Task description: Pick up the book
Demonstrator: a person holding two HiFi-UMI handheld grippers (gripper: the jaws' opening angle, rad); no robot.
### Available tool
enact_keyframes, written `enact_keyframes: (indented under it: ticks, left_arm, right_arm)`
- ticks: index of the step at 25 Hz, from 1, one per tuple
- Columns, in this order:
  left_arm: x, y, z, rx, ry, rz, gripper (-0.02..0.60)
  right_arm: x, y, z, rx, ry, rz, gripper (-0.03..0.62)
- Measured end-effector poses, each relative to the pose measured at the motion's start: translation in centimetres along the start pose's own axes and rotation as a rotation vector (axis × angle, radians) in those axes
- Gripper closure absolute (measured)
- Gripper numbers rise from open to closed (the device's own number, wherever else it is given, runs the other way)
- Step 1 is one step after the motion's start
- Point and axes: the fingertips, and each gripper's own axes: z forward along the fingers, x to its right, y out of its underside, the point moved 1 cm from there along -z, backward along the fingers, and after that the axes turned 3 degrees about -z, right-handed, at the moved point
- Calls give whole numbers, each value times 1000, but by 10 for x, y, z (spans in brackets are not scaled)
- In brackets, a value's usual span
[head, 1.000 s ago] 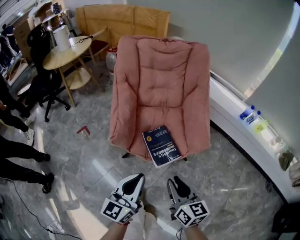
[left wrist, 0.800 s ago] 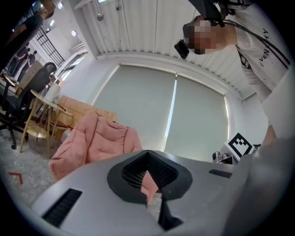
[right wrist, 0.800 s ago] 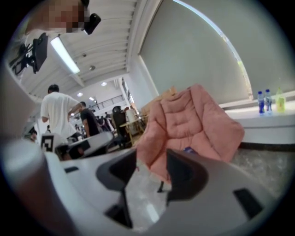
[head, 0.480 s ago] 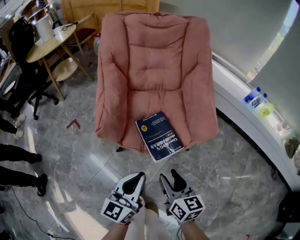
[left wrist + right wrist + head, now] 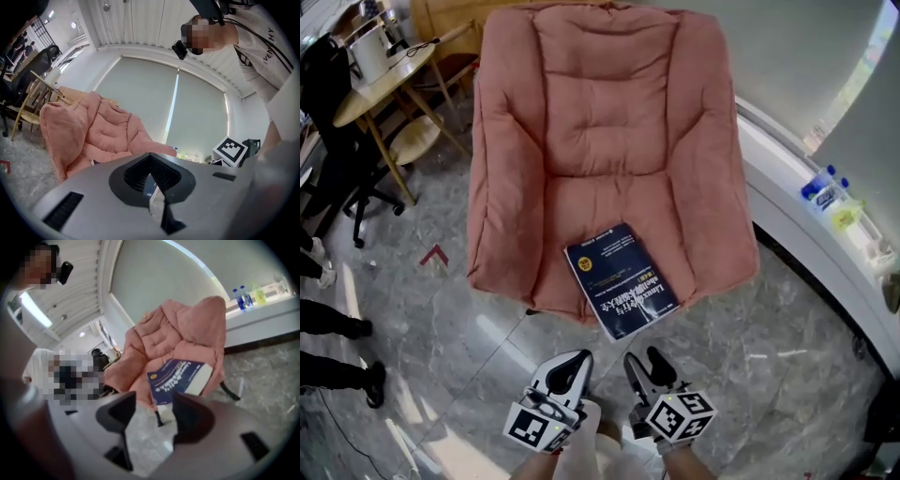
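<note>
A dark blue book (image 5: pixel 621 279) lies flat at the front edge of the pink cushioned chair's (image 5: pixel 600 112) seat, one corner over the edge. Both grippers hang over the floor just in front of the chair, short of the book. My left gripper (image 5: pixel 578 357) has its jaws together with nothing in them; its own view shows the tips (image 5: pixel 150 155) meeting, the chair (image 5: pixel 103 136) beyond. My right gripper (image 5: pixel 642 358) is opening, its jaws apart and nothing between them. The right gripper view shows those jaws (image 5: pixel 154 401) with the book (image 5: pixel 180 379) ahead of them on the chair (image 5: pixel 178 333).
A round wooden table (image 5: pixel 370 80) and a black office chair (image 5: pixel 328 141) stand at the left. People's legs (image 5: pixel 323 319) show at the left edge. A white ledge (image 5: pixel 787 178) with bottles (image 5: pixel 830 192) curves along the right. The floor is grey marble with a red mark (image 5: pixel 433 255).
The chair and book have grown larger and nearer in the head view as both grippers sank. The right gripper's jaws have spread apart. The left jaws stay together.
</note>
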Motion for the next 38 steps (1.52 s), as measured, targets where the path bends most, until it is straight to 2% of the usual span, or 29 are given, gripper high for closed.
enact_keyframes:
  ticks: [5, 9, 18, 20, 27, 35, 38]
  left_arm:
    - [-11, 18, 12, 2, 14, 14, 572]
    - [-15, 30, 17, -4, 25, 27, 572]
    - [-25, 55, 19, -44, 25, 4, 572]
    - [-28, 56, 21, -39, 27, 8, 572]
    - [-35, 64, 26, -38, 34, 11, 572]
    - [-43, 73, 33, -37, 43, 11, 572]
    - [-49, 75, 35, -33, 40, 10, 572]
  right_arm:
    - [21, 17, 20, 1, 18, 144, 355]
    - [30, 25, 33, 13, -4, 270, 339]
    - [43, 33, 46, 65, -33, 536, 309]
    - [47, 37, 46, 66, -8, 608, 306]
    - [63, 49, 53, 44, 39, 702, 272]
    - [68, 52, 74, 52, -32, 772, 258]
    - [70, 55, 80, 50, -29, 774, 260]
